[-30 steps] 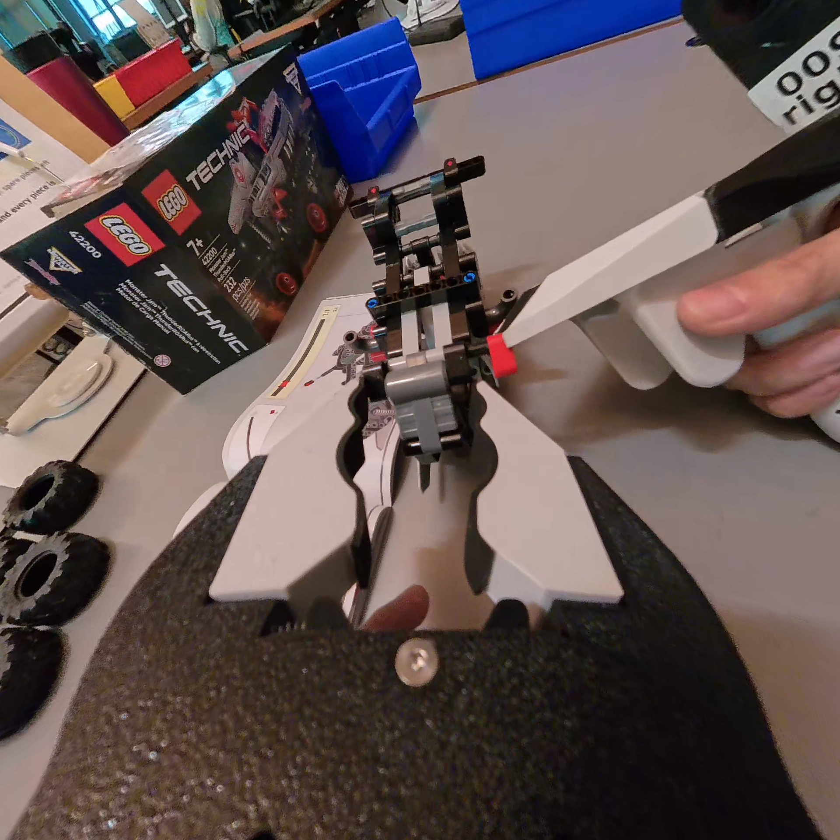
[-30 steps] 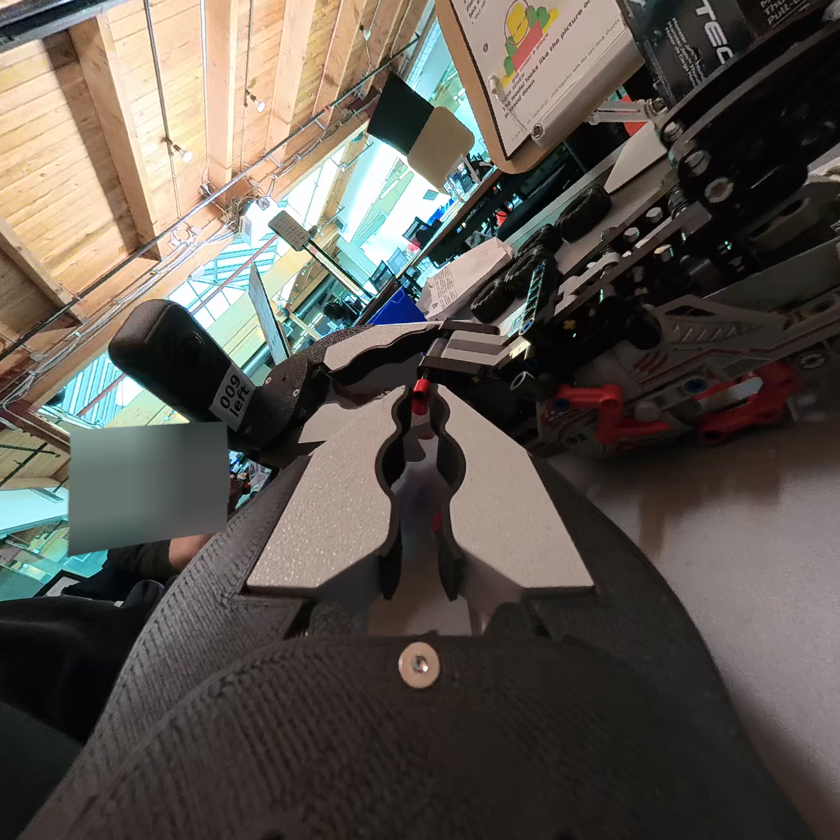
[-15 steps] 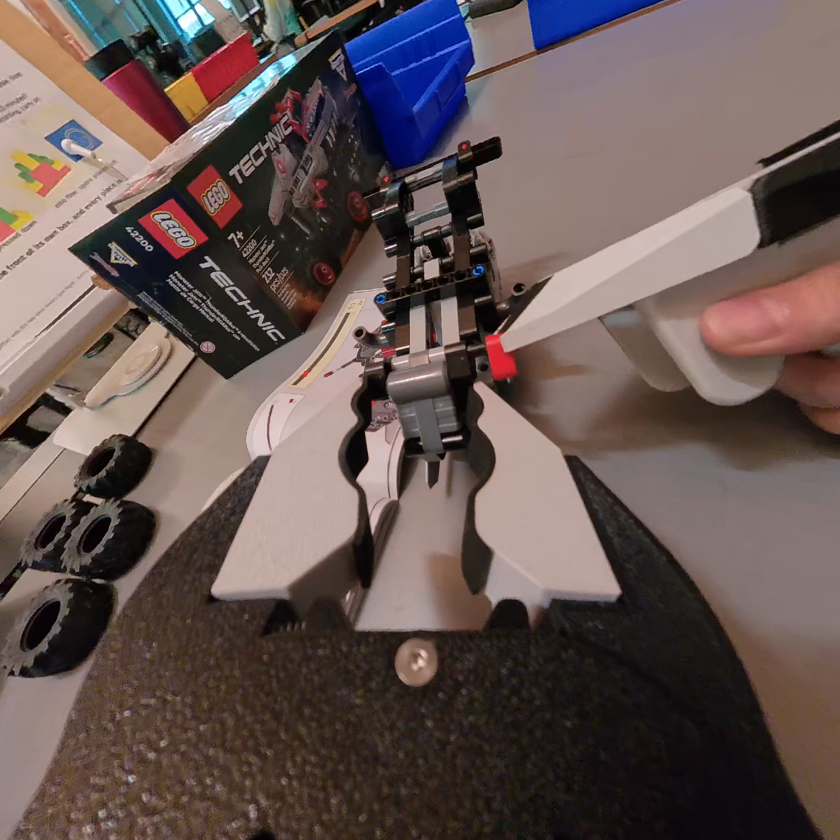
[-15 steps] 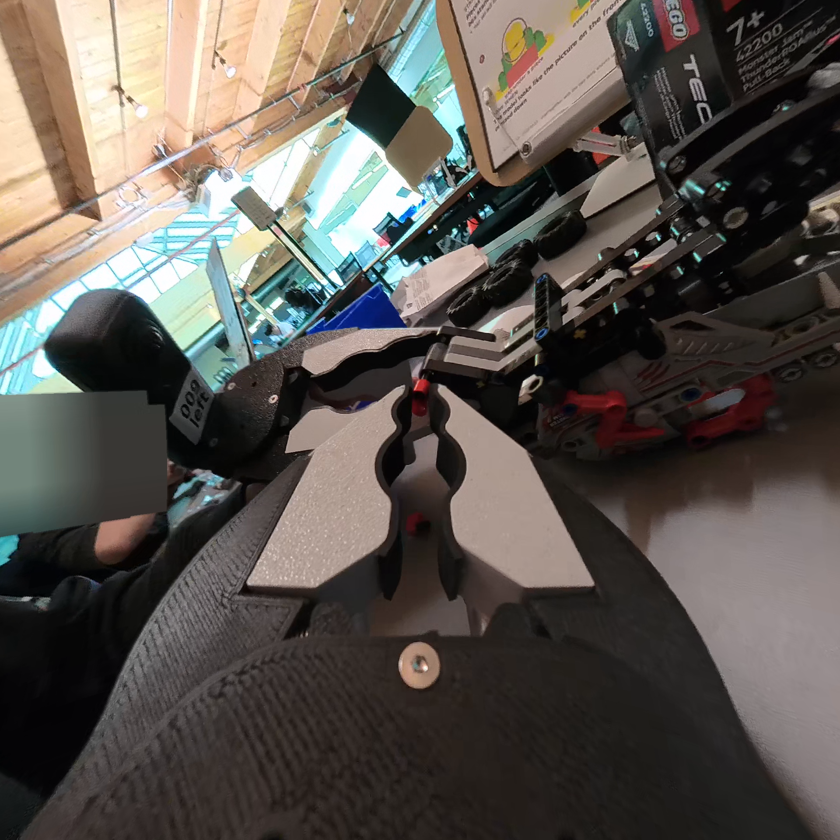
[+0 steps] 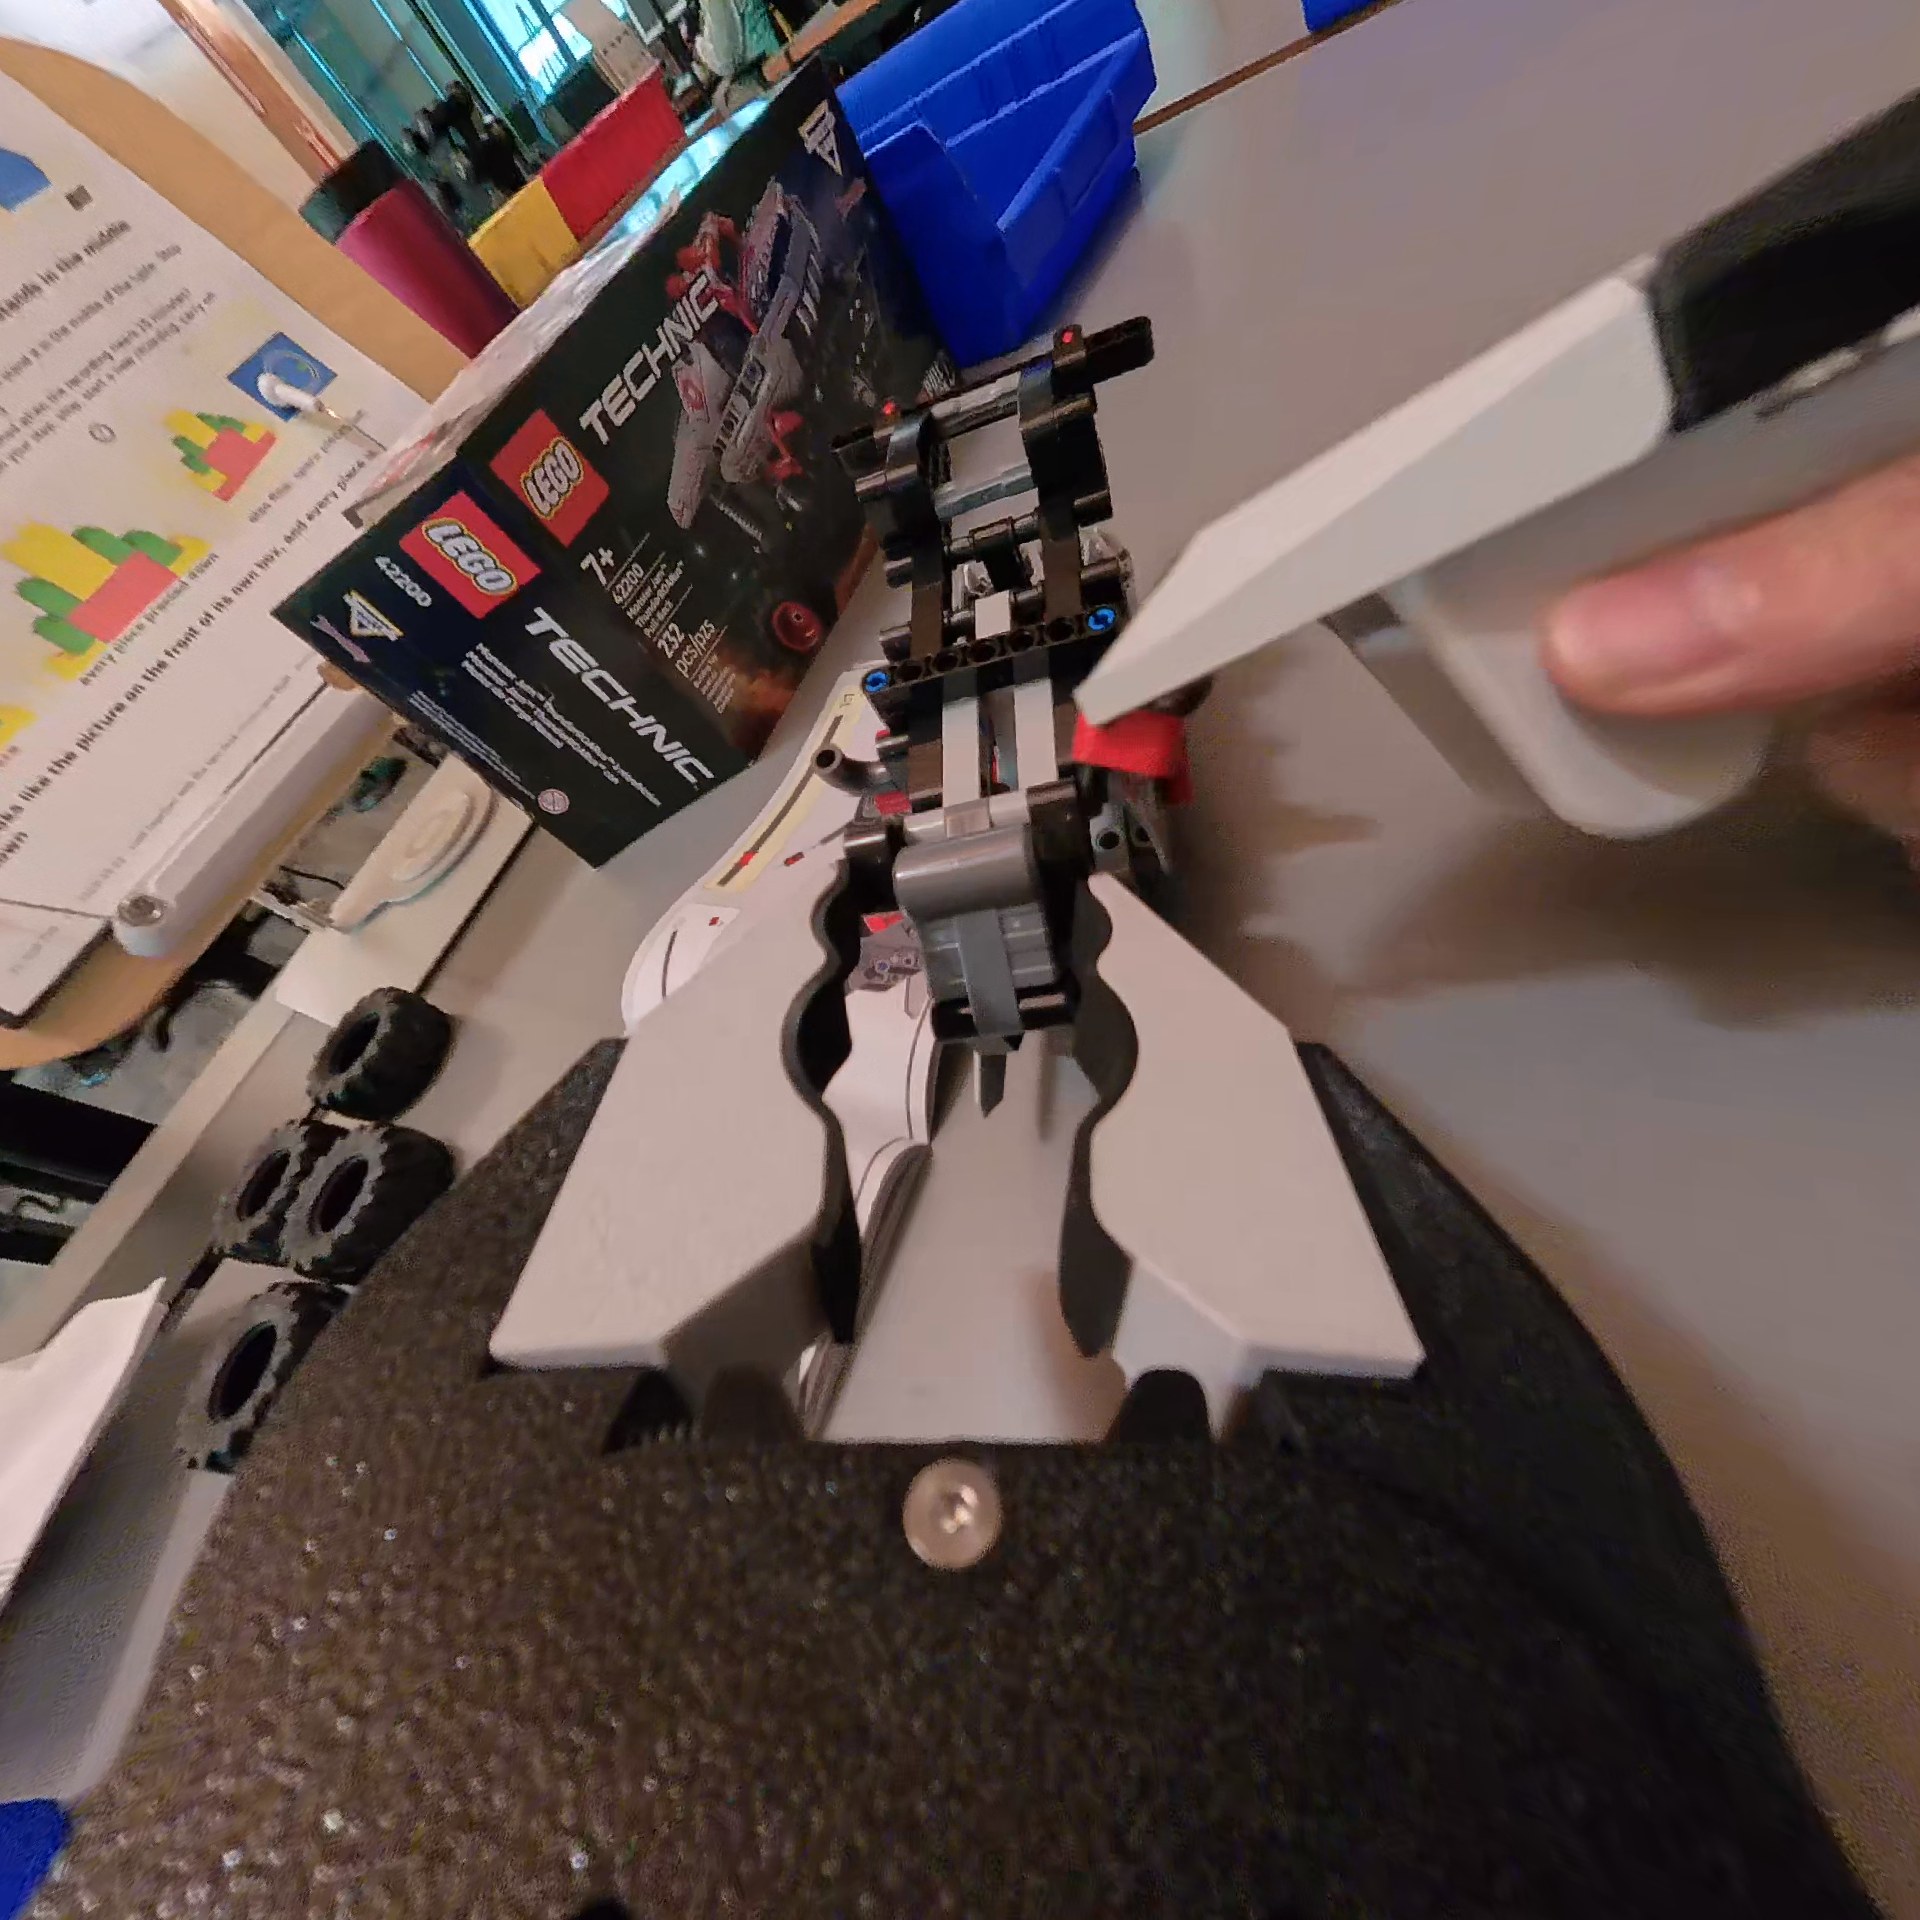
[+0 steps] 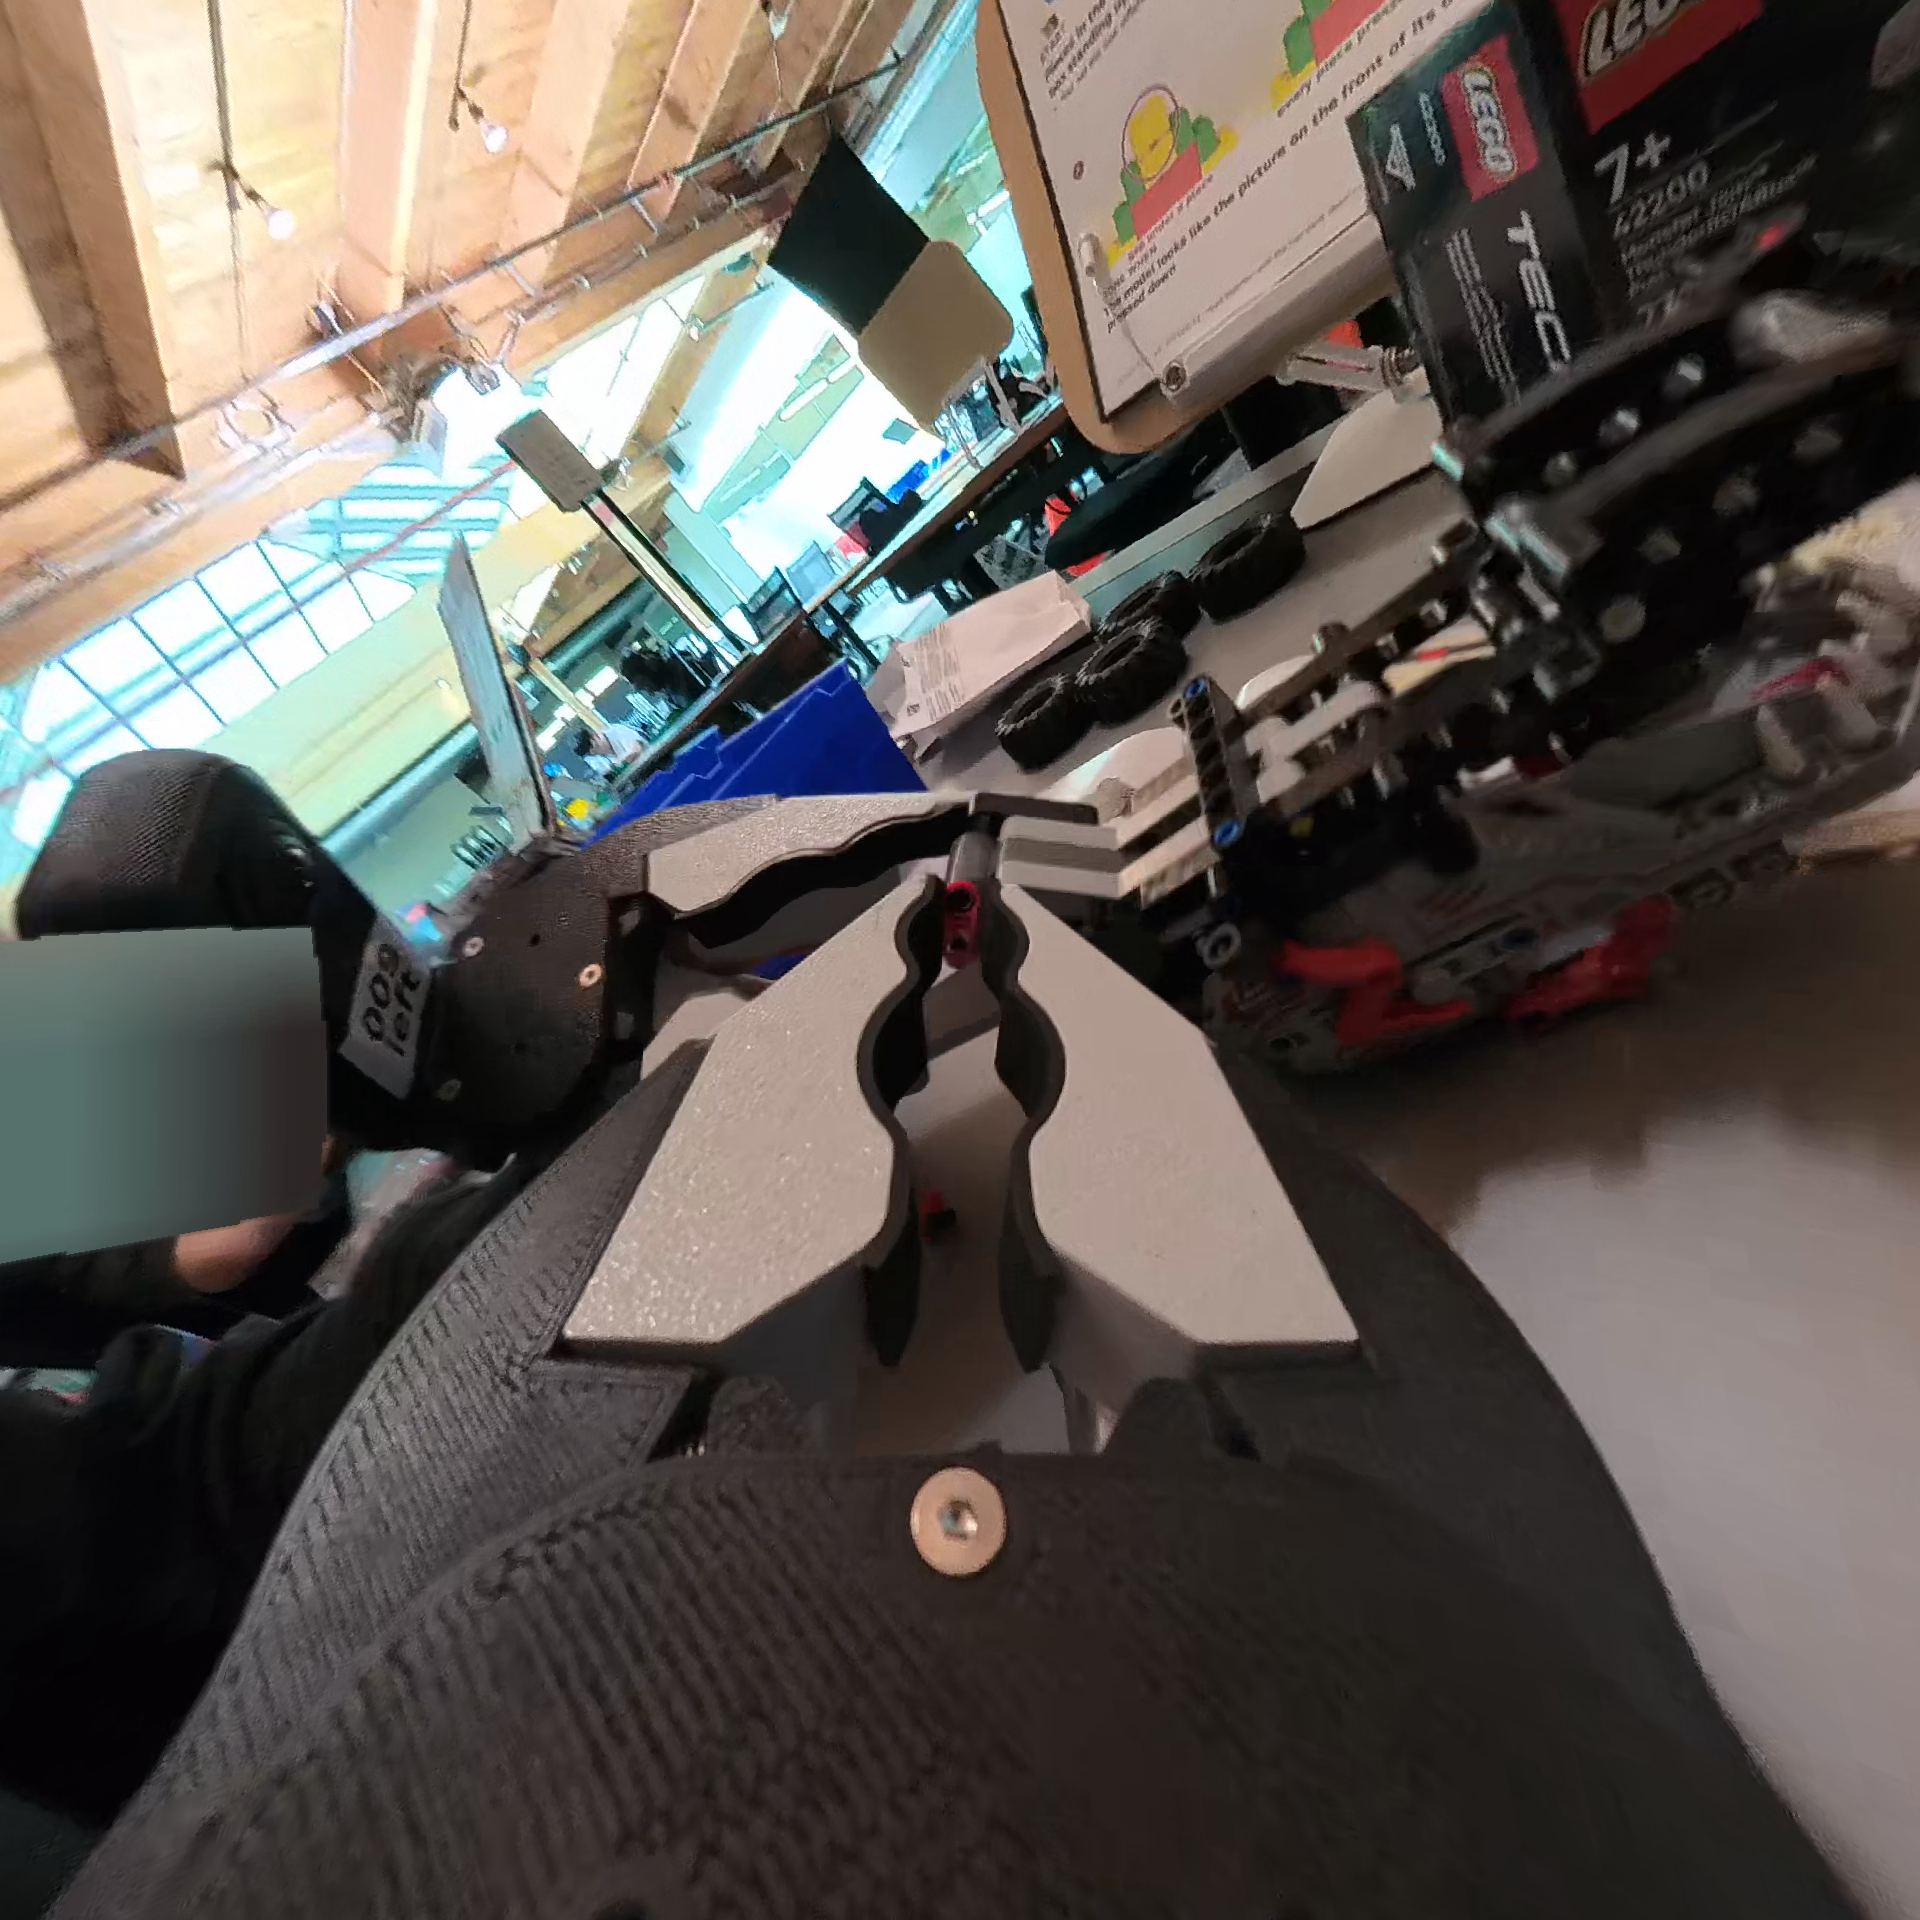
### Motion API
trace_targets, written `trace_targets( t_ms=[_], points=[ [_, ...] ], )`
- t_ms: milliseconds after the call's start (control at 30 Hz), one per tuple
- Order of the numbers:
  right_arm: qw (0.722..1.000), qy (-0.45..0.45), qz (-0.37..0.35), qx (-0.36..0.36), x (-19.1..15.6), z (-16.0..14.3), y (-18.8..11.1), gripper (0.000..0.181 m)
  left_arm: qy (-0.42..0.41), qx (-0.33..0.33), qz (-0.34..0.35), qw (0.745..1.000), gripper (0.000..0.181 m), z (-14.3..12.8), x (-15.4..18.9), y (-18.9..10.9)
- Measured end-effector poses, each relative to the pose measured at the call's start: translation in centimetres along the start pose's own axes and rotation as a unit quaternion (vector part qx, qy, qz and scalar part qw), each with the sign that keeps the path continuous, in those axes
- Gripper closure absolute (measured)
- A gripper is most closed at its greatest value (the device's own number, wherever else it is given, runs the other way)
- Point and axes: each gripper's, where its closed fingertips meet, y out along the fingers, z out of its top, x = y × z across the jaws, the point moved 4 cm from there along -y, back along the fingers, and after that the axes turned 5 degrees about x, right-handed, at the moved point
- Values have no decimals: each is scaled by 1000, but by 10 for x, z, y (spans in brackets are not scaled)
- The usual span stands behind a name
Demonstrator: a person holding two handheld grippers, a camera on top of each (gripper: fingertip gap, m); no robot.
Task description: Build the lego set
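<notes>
My left gripper (image 5: 971, 914) is shut on the grey end block of the black and grey lego model (image 5: 997, 582) and holds it pointing away over the table. The model also shows in the right wrist view (image 6: 1455, 821), with red parts along its lower side. My right gripper (image 6: 961, 914) is shut on a small red piece (image 6: 961, 923). In the left wrist view the right gripper (image 5: 1101, 707) comes in from the right. It holds the red piece (image 5: 1132, 750) against the model's right side, just beyond the grey block. The image is blurred there.
The dark lego box (image 5: 623, 540) stands beyond the model on the left, with a blue bin (image 5: 997, 177) behind it. Several black tyres (image 5: 353, 1143) lie at the left table edge. A white printed sheet (image 5: 748, 862) lies under the model. A poster board (image 5: 125, 520) stands far left. Some 4 centimetres of space lies between my two pairs of fingers.
The left gripper has swung with the model, so the box and tyres have shifted right in its view. The right gripper has moved the red piece slightly farther along the model's side.
</notes>
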Motion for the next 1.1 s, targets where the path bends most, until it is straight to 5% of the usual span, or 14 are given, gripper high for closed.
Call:
trace_targets(
  t_ms=[233,400,533,700,867,1100],
  points=[
    [1000,-12,-7,-4,3,0,0,181,-1,-1,16,1000,143,5,8,2],
    [987,-36,-14,-159,18,-24,-30,181,-7,5,9,1000,143,1,7,2],
    [980,-77,-42,-178,32,-15,-48,181,1,10,12,1000,142,2,8,2],
    [917,-244,-26,-316,31,-33,-41,155,6,17,10,1000,143,2,8,2],
    [899,-277,7,-338,13,-61,-15,149,-24,33,-42,998,143,4,10,-2],
    [885,-284,24,-368,5,-76,-22,149,-90,60,-89,990,152,12,-19,-44]
  ],
)
